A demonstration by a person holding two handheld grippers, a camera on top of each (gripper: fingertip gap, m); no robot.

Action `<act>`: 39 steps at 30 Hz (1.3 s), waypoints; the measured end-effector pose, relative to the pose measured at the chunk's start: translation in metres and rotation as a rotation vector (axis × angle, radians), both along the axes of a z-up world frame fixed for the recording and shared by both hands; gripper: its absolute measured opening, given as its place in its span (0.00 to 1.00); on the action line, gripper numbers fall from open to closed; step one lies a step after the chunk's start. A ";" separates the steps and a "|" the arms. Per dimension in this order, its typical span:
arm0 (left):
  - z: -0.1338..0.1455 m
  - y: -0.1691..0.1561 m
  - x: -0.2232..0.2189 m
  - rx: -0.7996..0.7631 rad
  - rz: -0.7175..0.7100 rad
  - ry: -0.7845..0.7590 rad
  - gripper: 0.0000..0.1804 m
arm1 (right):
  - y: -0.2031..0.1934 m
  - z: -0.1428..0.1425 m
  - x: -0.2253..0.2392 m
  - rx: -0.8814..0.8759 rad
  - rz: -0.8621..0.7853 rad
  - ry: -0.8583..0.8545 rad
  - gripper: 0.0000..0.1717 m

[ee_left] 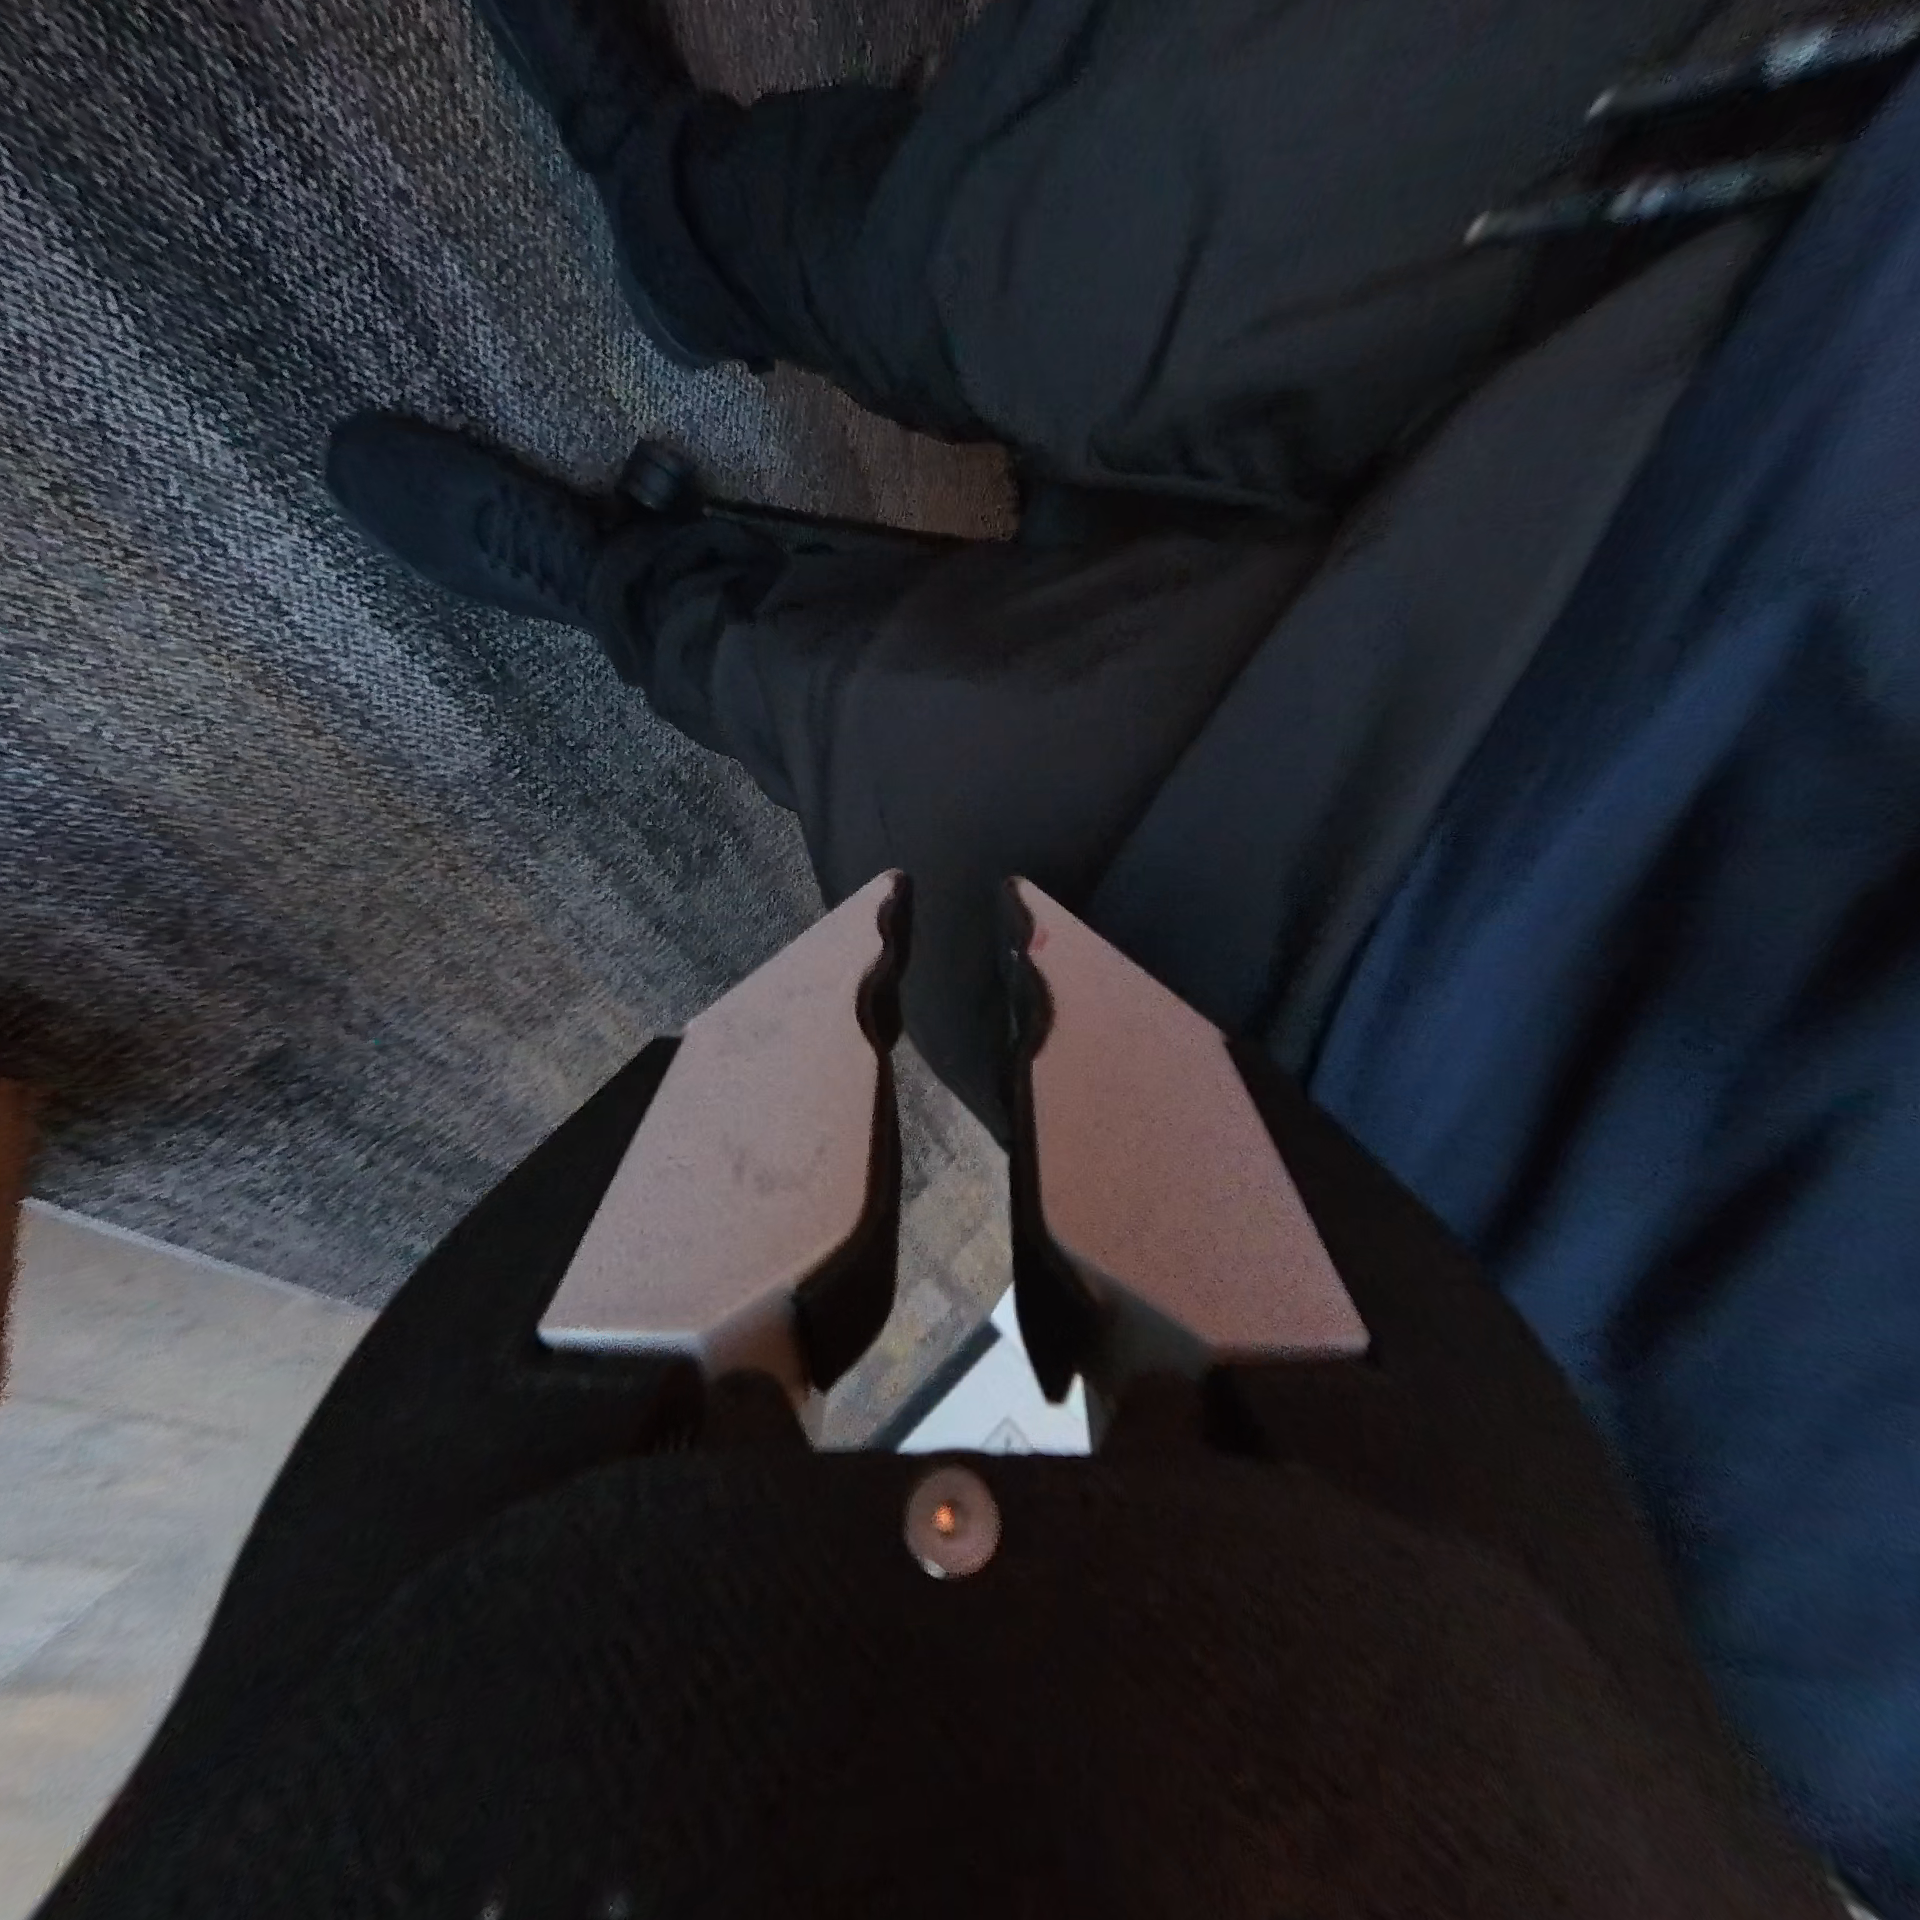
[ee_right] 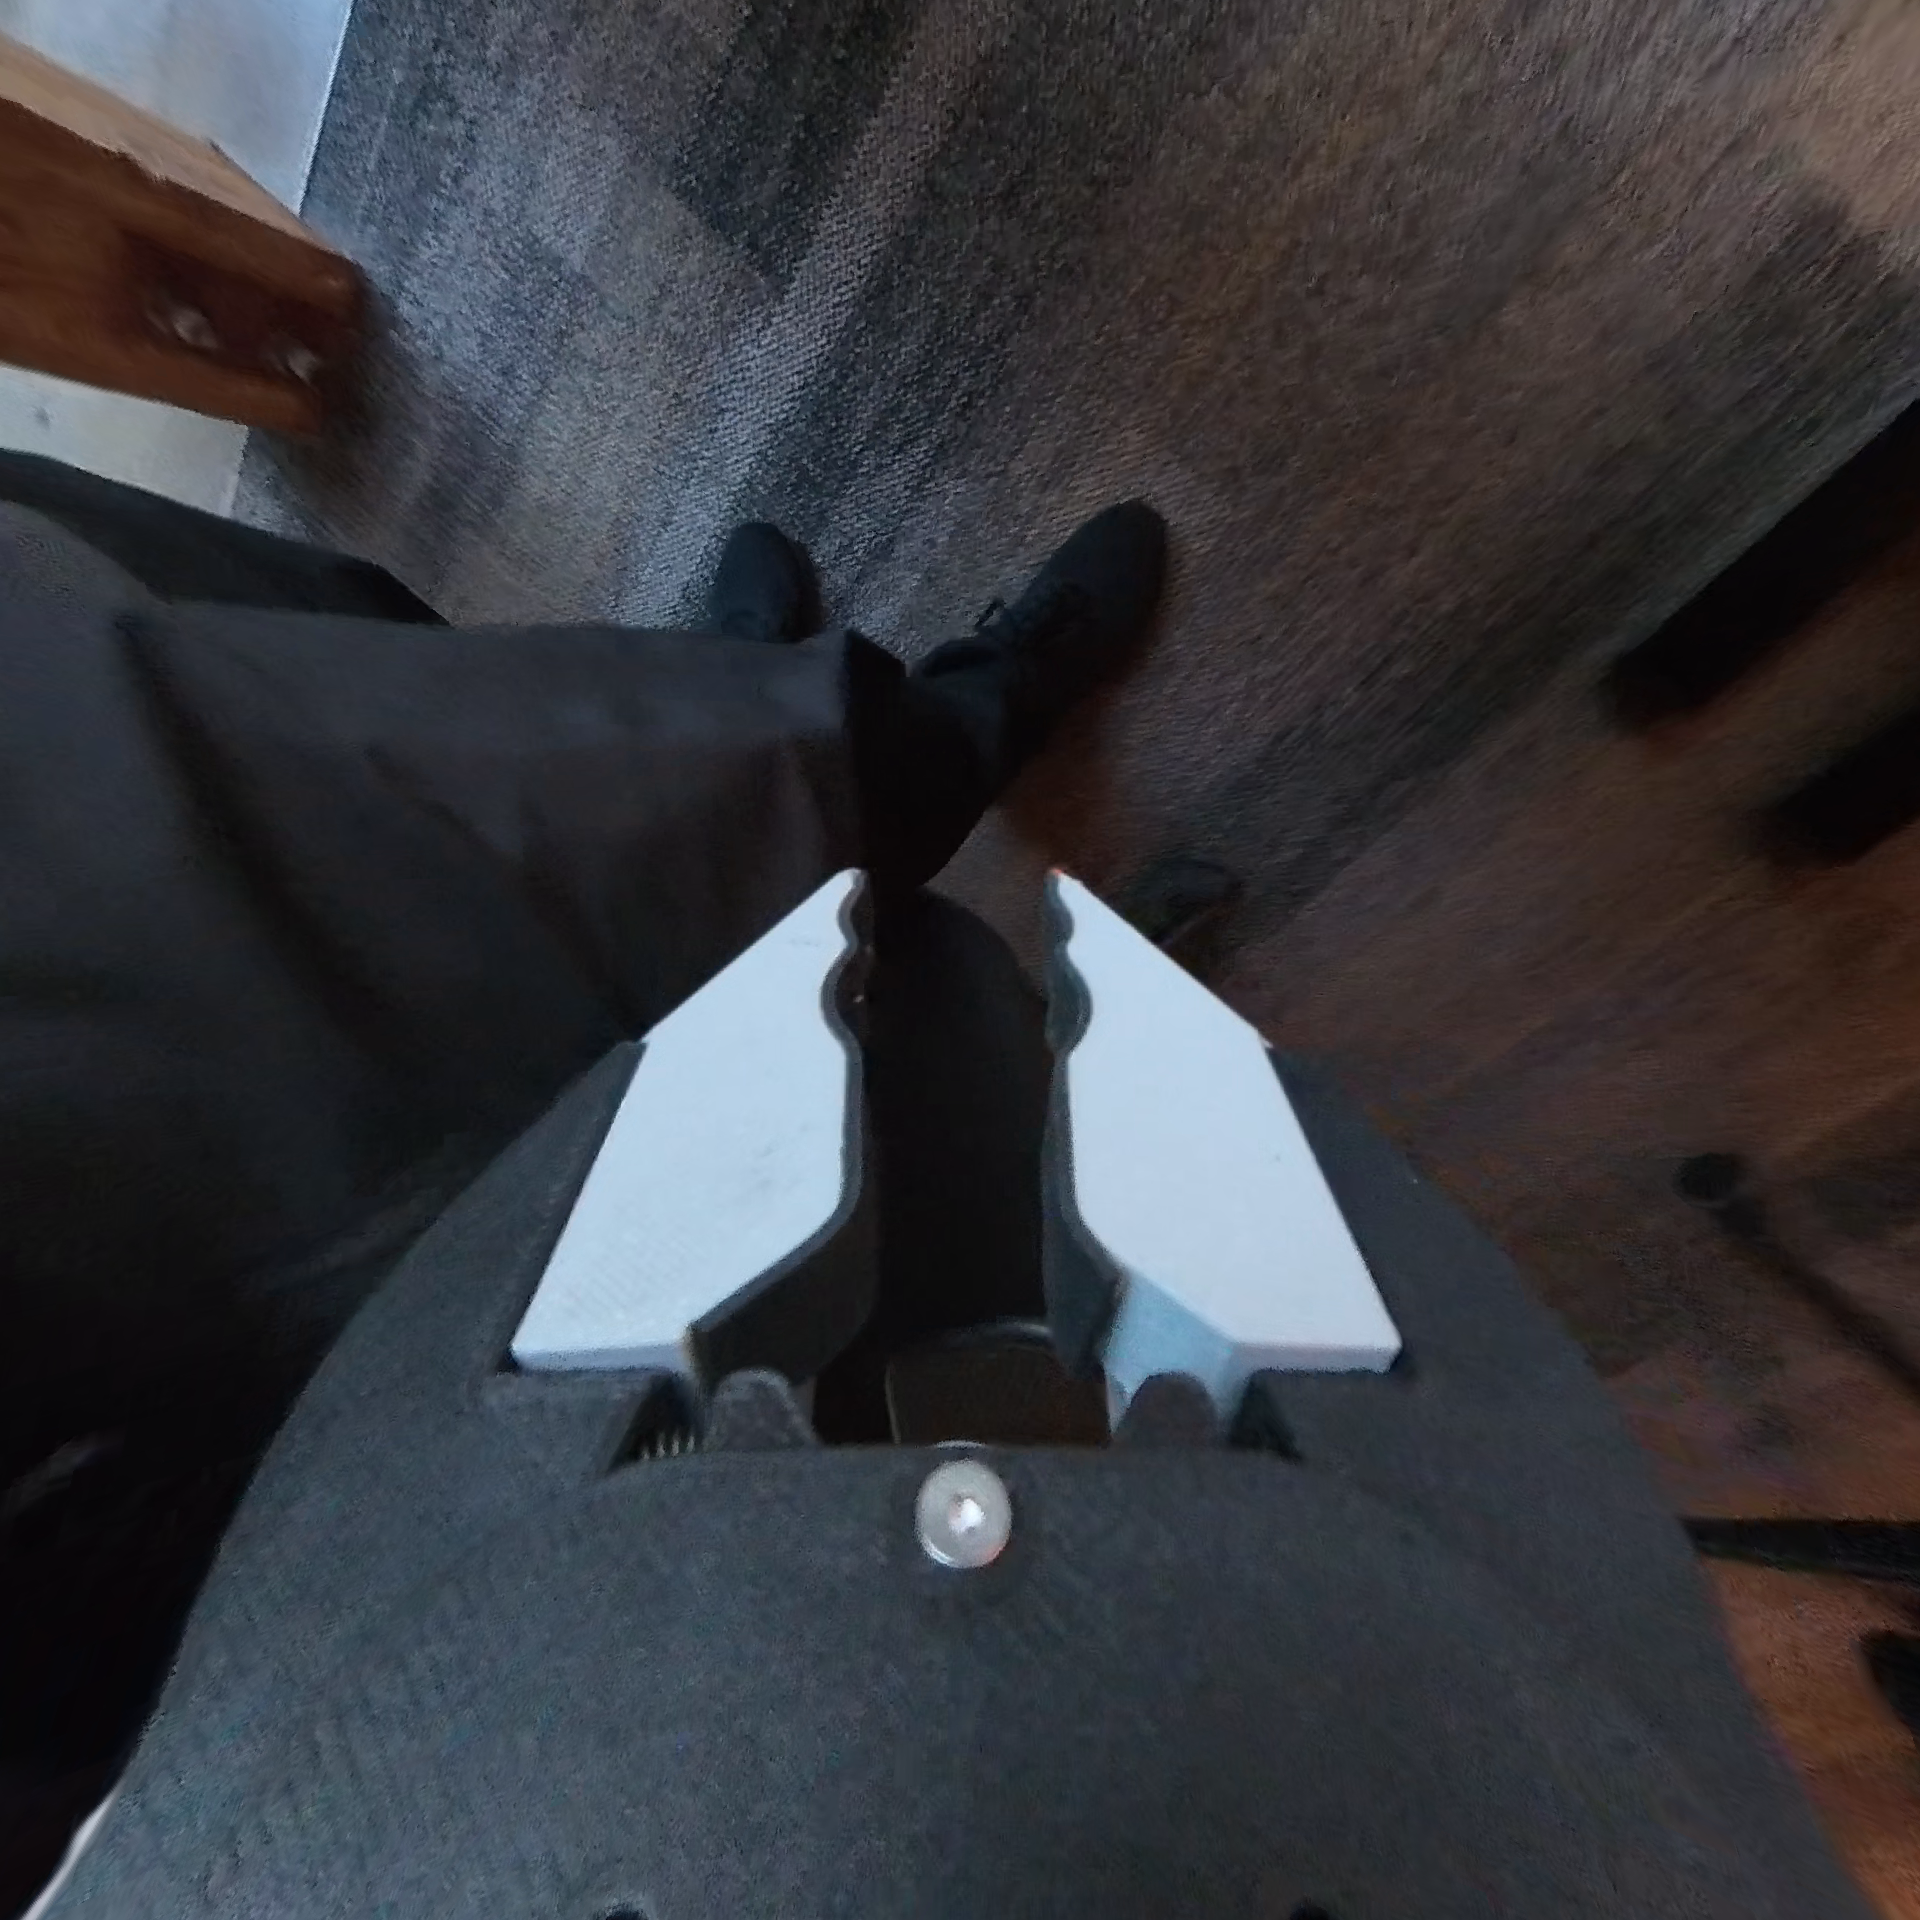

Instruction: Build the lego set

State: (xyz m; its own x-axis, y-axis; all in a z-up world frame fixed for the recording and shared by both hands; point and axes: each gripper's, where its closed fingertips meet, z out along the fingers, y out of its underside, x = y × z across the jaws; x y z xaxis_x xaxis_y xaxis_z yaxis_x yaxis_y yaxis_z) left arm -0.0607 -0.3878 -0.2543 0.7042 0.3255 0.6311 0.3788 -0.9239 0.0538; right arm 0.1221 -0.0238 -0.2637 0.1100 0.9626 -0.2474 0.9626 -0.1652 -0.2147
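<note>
The left hand-held gripper [ee_left: 956, 894] points down past the person's dark trouser leg [ee_left: 935, 727], its pale fingers [ee_left: 769, 1122] a narrow way apart with nothing between them; only the trouser cloth and grey carpet [ee_left: 260, 675] show through the gap. A black shoe [ee_left: 468, 509] lies on the carpet, toe toward the view's left. A blue garment [ee_left: 1662, 831] fills the right side, blurred. A dark, streaked object [ee_left: 1683, 135] at the top right is too smeared to name.

The right hand-held gripper [ee_right: 951, 904] also faces the floor, its fingers [ee_right: 727, 1143] parted wider and gripping nothing. Beyond them two black shoes [ee_right: 1081, 592] rest on the carpet [ee_right: 1143, 260], toes toward the view's top. A wooden beam [ee_right: 156, 260] is cut off at the upper left, and brown-lit flooring [ee_right: 1610, 987] with dark blurred shapes lies at the right.
</note>
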 end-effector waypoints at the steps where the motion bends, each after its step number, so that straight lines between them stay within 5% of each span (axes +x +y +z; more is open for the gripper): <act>1: 0.007 0.009 -0.005 -0.015 -0.025 0.002 0.08 | 0.000 -0.008 0.011 -0.014 -0.025 -0.008 0.17; 11: 0.042 0.132 -0.022 -0.030 -0.270 0.063 0.08 | 0.029 -0.059 0.093 -0.103 -0.222 -0.111 0.18; 20: 0.045 0.169 -0.011 -0.020 -0.427 0.068 0.08 | 0.062 -0.075 0.110 -0.085 -0.451 -0.098 0.20; 27: 0.036 0.153 0.000 0.020 -0.407 0.063 0.08 | 0.045 -0.072 0.121 -0.067 -0.478 -0.116 0.18; 29: 0.029 0.140 0.007 0.030 -0.388 0.049 0.08 | 0.042 -0.069 0.120 -0.025 -0.470 -0.113 0.25; 31: 0.023 0.122 0.016 0.039 -0.375 0.036 0.09 | 0.037 -0.061 0.118 0.002 -0.451 -0.113 0.20; 39: 0.025 0.038 0.030 0.110 -0.457 0.029 0.08 | 0.082 0.004 0.128 0.300 -0.494 0.002 0.24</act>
